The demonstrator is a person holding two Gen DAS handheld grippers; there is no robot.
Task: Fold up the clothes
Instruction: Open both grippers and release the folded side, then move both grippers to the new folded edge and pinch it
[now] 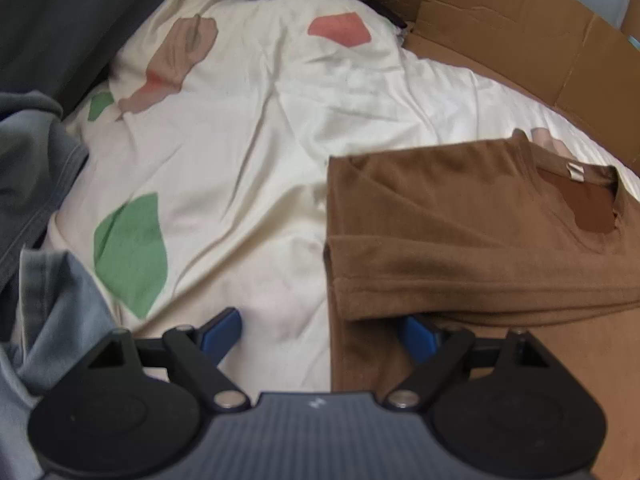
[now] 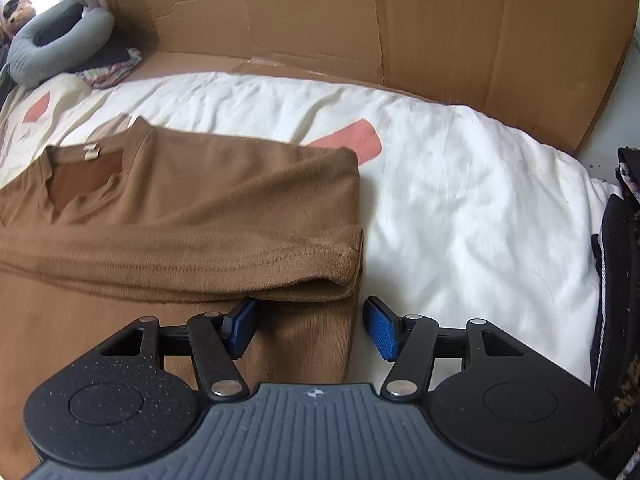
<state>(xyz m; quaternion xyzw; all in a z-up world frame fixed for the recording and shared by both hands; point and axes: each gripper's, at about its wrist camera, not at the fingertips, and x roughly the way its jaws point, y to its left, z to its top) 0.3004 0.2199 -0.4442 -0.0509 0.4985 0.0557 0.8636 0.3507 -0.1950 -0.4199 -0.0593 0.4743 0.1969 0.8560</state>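
Observation:
A brown t-shirt (image 1: 472, 240) lies partly folded on the bed, collar and label facing up, its sleeves folded in over the body. My left gripper (image 1: 320, 332) is open over the shirt's left side edge, one blue pad on the sheet side and the other tucked under a fold of brown cloth. In the right wrist view the same brown t-shirt (image 2: 180, 216) fills the left half. My right gripper (image 2: 310, 328) stands open over its right side edge, just below the folded sleeve hem. Neither gripper's pads press on the cloth.
The cream bedsheet (image 1: 240, 160) with green, red and tan patches covers the bed. Flattened cardboard (image 2: 400, 20) stands along the far side. Grey and blue garments (image 1: 36, 200) are heaped at the left. A grey neck pillow (image 2: 52, 40) lies far left, dark bag (image 2: 616, 280) at right.

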